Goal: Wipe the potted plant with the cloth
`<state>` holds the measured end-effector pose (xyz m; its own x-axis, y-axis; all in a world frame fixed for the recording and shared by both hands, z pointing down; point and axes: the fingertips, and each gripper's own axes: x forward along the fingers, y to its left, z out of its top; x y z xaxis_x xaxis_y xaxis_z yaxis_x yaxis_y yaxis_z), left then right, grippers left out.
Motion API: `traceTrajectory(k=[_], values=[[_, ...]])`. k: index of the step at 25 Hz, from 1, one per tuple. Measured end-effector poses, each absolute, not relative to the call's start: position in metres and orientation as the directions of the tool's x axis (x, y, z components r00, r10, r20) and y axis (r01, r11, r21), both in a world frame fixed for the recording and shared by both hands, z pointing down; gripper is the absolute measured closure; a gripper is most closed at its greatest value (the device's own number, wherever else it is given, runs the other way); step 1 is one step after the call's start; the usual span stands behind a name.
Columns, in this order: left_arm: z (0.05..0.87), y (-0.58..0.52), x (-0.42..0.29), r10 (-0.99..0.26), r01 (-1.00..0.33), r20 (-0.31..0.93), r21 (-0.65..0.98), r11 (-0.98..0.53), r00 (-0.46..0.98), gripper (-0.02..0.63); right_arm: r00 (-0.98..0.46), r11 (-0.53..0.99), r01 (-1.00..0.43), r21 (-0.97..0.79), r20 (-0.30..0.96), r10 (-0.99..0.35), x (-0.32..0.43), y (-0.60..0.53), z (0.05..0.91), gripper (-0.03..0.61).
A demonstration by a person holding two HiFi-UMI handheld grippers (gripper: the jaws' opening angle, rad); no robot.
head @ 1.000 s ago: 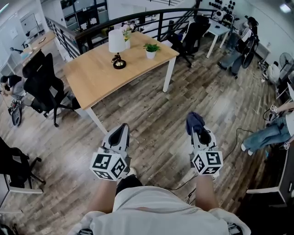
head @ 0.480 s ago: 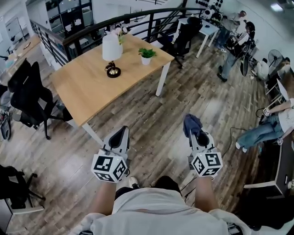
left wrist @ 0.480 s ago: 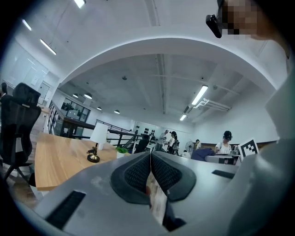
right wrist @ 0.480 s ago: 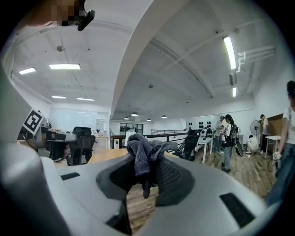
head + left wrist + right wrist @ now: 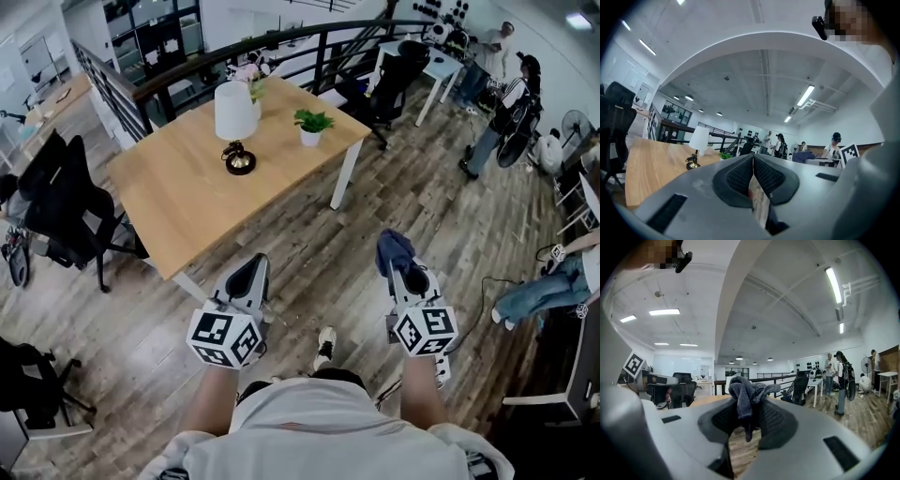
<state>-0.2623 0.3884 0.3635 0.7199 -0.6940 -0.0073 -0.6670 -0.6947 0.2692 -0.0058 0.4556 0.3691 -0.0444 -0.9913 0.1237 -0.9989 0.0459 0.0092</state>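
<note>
Currently the left gripper (image 5: 753, 159) has its jaws pressed together, with nothing between the pads. The right gripper (image 5: 749, 405) has its jaws clamped on a dark blue cloth (image 5: 746, 392), which bunches up above the pads and hangs a little below them. Both grippers are held out in front of the person, side by side and well apart, over a wood-plank floor (image 5: 394, 187). The potted plant (image 5: 312, 123), small and green in a white pot, stands upright near the far right corner of a light wooden table (image 5: 178, 197). It is well ahead of both grippers and touched by neither. A white-shaded lamp (image 5: 235, 111) stands on the same table, to the plant's left. A black office chair (image 5: 58, 199) sits at the table's left side. A dark railing (image 5: 281, 37) runs behind the table.
</note>
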Motion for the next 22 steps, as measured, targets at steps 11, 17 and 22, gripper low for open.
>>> traceTrajectory(k=[11,17,22], values=[[0.345,0.278,-0.174,-0.732,-0.712,0.002,0.236,-0.662,0.681,0.597,-0.116,0.114,-0.993,-0.018,0.107,-0.987,0.081,0.334,0.359,0.43],[0.351,0.23,-0.119,-0.764,-0.747,0.017,0.224,-0.626,0.645,0.597,-0.143,0.142,-0.99,-0.019,0.1,-0.985,0.139,0.284,0.363,0.43],[0.352,0.2,-0.088,-0.776,-0.766,0.038,0.2,-0.611,0.629,0.597,-0.169,0.166,-0.985,-0.046,0.075,-0.983,0.171,0.245,0.363,0.43]])
